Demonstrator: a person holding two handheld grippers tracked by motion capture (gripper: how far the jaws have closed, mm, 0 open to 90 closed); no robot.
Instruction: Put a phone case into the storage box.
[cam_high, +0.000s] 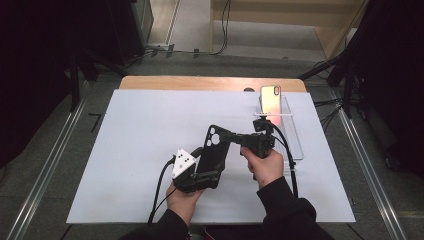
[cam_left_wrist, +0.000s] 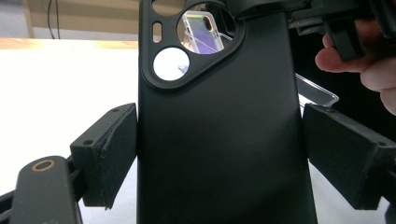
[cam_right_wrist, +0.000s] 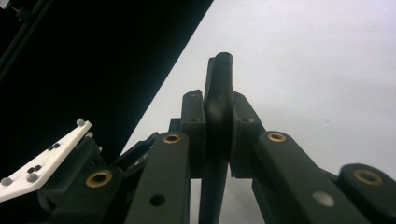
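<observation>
Two grippers are sharing one black phone case (cam_high: 212, 150) above the near middle of the white tabletop (cam_high: 125, 150). Nearest the front edge, the left gripper (cam_high: 200, 177) is clamping the case's lower end across its width; in the left gripper view its pads (cam_left_wrist: 109, 154) are pressing flat against both long sides. The case's long axis is running up and away from that hand, tilting toward the far right corner, so its camera-cutout end is lying closer to the right gripper (cam_high: 235, 137). That gripper is coming in sideways from the right and pinching the top rim. The right gripper view is showing what the high view cannot: the thin edge of the case squeezed tight between the pads (cam_right_wrist: 240, 135). Further back, near the far right corner, a phone (cam_high: 270, 98) is standing upright in a clear stand (cam_high: 295, 135), also glimpsed through the cutout in the left gripper view.
</observation>
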